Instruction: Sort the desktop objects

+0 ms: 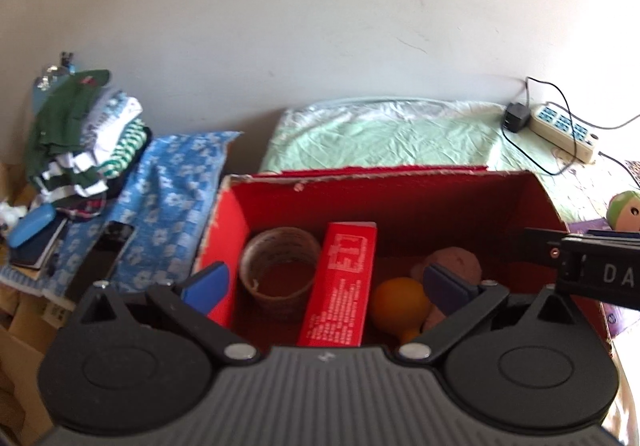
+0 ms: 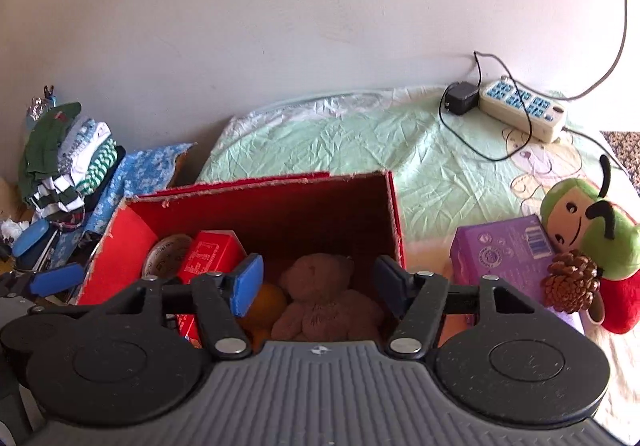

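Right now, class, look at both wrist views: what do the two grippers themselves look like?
Both look alike. The left gripper has a grey ribbed body, two round black discs, black linkage arms with silver rivets, and blue pads on its fingers. The right gripper is built the same, with blue pads. Seen from the left view, its black side carries white letters "DA". No cables or sleeves show.

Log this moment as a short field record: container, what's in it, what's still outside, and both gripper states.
container: red cardboard box, open top
inside: brown teddy bear, orange fruit, red carton, round tin
outside, right of box: purple box, pine cone, green apple plush
far end of bed: power strip
left gripper: open, empty, above the box
right gripper: open, empty, above the bear
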A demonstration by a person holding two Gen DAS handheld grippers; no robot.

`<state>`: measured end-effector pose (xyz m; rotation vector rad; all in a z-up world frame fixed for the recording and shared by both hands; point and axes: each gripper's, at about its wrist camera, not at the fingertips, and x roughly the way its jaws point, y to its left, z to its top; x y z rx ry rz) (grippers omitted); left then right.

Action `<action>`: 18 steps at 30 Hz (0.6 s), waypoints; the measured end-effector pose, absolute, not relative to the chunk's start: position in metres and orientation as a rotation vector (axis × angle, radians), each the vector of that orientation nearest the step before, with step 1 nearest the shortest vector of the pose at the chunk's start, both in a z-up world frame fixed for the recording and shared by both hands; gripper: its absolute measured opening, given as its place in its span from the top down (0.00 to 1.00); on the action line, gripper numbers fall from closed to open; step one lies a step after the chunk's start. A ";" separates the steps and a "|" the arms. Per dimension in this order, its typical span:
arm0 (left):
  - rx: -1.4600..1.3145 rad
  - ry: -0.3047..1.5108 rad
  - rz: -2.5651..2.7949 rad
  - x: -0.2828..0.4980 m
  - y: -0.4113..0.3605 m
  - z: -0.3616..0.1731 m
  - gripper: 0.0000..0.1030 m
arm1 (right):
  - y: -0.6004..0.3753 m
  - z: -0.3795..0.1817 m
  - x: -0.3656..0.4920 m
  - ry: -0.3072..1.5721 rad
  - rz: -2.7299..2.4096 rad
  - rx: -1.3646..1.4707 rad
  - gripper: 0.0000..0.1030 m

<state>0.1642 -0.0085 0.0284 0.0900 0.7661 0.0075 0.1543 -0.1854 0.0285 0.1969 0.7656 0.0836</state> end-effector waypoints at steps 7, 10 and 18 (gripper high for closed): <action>0.039 0.767 0.119 0.145 -0.004 0.042 0.00 | -0.193 0.043 0.138 0.707 0.124 0.169 0.25; 0.055 0.765 0.146 0.136 -0.006 0.044 0.00 | -0.196 0.044 0.131 0.690 0.135 0.159 0.21; 0.012 0.721 0.160 0.107 -0.002 0.050 0.00 | -0.198 0.040 0.114 0.698 0.172 0.160 0.21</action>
